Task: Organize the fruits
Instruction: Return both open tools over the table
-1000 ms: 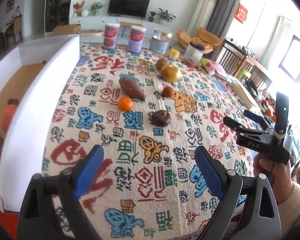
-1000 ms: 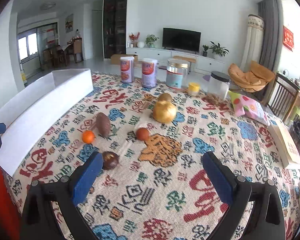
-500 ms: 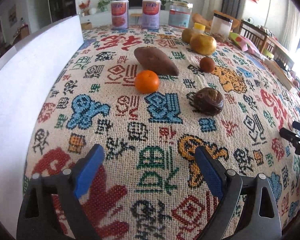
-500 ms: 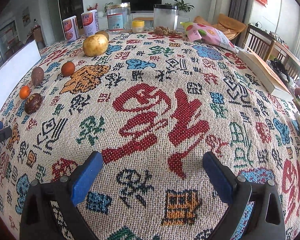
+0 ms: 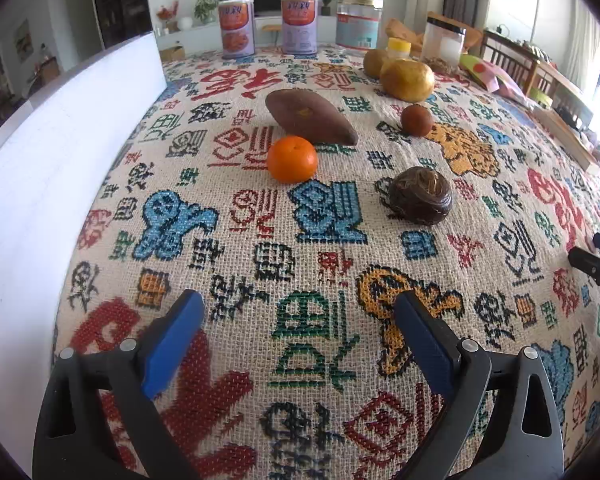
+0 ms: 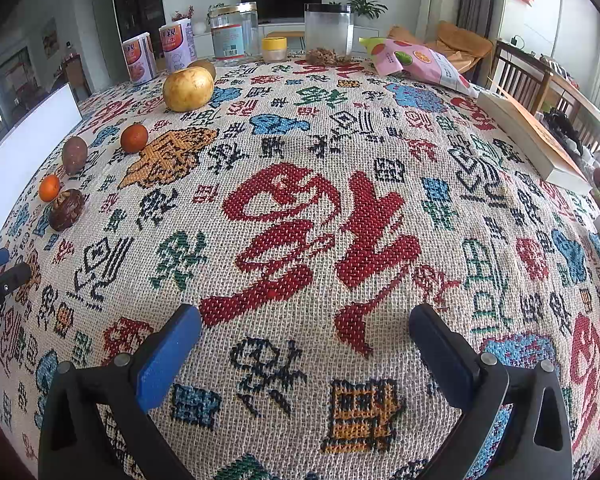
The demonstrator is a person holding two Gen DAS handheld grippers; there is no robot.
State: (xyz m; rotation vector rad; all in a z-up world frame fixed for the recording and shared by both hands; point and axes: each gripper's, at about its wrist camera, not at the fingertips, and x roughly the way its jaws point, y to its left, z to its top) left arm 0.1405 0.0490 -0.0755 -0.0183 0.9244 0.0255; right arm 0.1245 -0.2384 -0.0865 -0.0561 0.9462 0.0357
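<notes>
Woven cloth [image 5: 324, 240] with coloured characters is covering the table under both claws. The left gripper [image 5: 296, 340] is hovering low over it with its blue pads spread wide and nothing between them. Ahead of it, an orange tangerine [image 5: 292, 159] is lying just in front of a long brown sweet potato [image 5: 310, 116], nearly touching it. Ahead and to its right, a dark wrinkled fruit [image 5: 420, 196] is sitting alone, with a small reddish-brown fruit [image 5: 417, 120] and a large yellow fruit [image 5: 407, 80] beyond. A white box wall [image 5: 60, 184] is standing to its left. The right gripper [image 6: 304, 340] is also gaping and empty; the fruits are lying far off to its left.
</notes>
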